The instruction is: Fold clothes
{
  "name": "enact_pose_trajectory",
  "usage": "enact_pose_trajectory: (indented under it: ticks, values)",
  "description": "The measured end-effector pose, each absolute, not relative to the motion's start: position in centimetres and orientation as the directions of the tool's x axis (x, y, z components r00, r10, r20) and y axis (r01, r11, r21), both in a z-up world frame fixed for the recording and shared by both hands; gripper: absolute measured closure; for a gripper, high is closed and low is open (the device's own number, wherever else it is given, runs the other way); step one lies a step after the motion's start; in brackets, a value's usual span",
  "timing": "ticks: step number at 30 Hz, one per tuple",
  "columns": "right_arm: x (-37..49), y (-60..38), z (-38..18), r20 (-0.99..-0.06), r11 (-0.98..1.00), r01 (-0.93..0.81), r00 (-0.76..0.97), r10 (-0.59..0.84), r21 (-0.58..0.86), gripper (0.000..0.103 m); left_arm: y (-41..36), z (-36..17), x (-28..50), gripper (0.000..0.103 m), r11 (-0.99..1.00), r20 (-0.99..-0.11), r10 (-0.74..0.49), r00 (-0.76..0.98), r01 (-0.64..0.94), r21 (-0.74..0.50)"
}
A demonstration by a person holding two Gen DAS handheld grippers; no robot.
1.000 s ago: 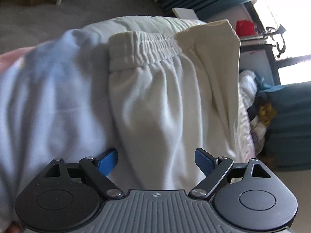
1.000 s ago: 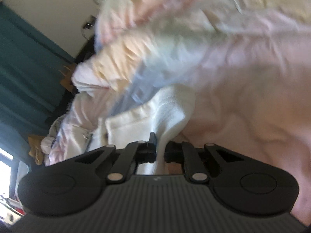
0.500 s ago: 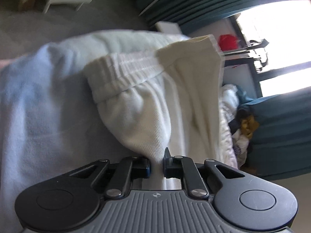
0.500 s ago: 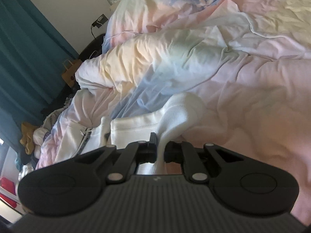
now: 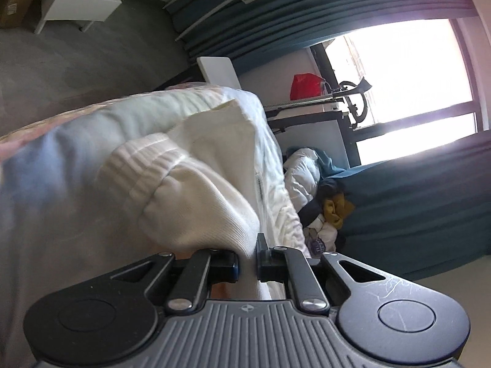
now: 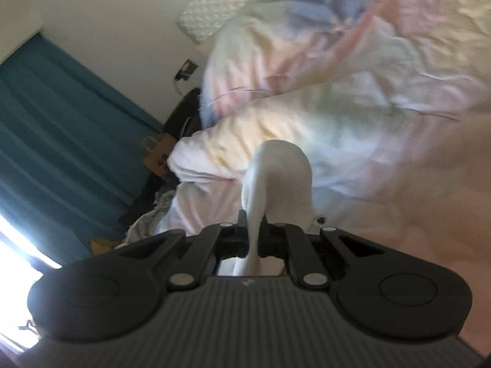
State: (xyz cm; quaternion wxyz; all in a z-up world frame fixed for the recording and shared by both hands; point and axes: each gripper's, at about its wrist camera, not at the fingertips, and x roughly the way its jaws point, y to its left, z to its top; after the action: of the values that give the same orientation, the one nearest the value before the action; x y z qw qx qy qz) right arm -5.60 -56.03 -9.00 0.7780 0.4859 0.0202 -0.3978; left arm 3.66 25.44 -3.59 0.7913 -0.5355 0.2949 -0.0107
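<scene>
- Left wrist view: the left gripper (image 5: 248, 259) is clamped on a fold of the white garment (image 5: 196, 190), which bunches toward 11 o'clock over the pastel duvet (image 5: 55, 165).
- Right wrist view: the right gripper (image 6: 252, 235) pinches the same white garment (image 6: 277, 178), rising to 12 o'clock before the duvet (image 6: 383, 98).

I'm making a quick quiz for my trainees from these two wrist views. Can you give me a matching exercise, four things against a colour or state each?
Things:
1. left gripper
2. curtains
3. bag on the shelf
4. duvet

Colour or state:
A. red
B. pastel pink, yellow and blue patches
C. shut on white garment
D. dark teal

Pairs: 1-C, 2-D, 3-A, 4-B
</scene>
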Motion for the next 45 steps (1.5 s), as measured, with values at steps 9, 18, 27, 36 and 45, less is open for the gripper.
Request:
enact_pose_trajectory:
  ticks: [9,18,27,36,45]
  values:
    - [13.1,-60.3,-7.0,-0.415,0.43,0.668,0.728,-0.546,0.608,0.096,21.3,-1.7,21.1,0.092,0.528,-0.506,-0.299,0.809,-0.301,-0.794]
    - [29.0,-62.8,-14.7,-0.555,0.498,0.729,0.682,-0.476,0.47,0.096,18.7,-6.9,33.9,0.09,0.604,-0.584,-0.274,0.764,-0.335,-0.723]
    - [29.0,-64.3,-15.4,-0.528,0.607,0.587,0.794,-0.302,0.535,0.075,18.3,-7.2,34.0,0.055,0.645,-0.557,-0.312,0.77,-0.258,-0.719]
    - [16.4,-63.9,-12.0,-0.464,0.519,0.516,0.853,-0.239,0.681,0.037,18.9,-5.8,25.5,0.02,0.626,-0.524,-0.337,0.782,-0.229,-0.746]
    - [7.8,-63.5,-17.7,-0.552,0.283,0.556,0.828,-0.104,0.781,0.037,20.6,-10.6,21.2,0.017,0.511,-0.591,-0.351,0.726,-0.381,-0.771]
